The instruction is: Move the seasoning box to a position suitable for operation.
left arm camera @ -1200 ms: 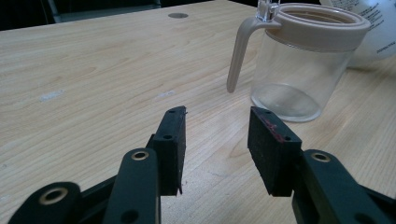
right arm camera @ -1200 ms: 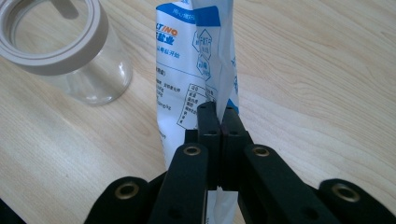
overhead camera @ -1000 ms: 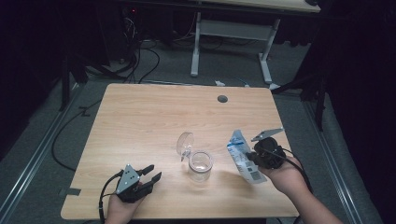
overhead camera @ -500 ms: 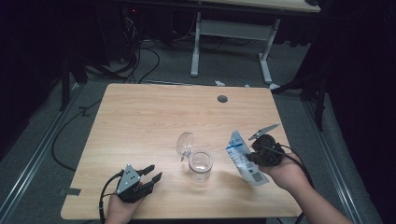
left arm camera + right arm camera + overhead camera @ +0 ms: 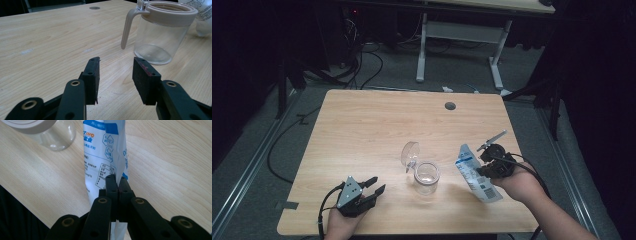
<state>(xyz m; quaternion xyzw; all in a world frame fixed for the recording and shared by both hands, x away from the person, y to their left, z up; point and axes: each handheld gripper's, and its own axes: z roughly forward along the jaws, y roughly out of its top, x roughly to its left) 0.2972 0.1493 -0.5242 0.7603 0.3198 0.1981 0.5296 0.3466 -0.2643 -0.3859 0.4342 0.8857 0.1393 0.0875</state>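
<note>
Right gripper [image 5: 116,181] clamped on a white-and-blue pouch [image 5: 474,172], held just right of the glass jar [image 5: 426,177] on the surface [image 5: 372,125]; soft, light, floppy, best pinched by its upper edge; left gripper [image 5: 371,189] open, empty; jar fragile, its flipped-up lid [image 5: 410,152] close to any pouring path.

We cannot read the fine print on the pouch [image 5: 105,157] above the right gripper [image 5: 116,181]; its top and the jar [image 5: 47,132] beside it are cut off.
</note>
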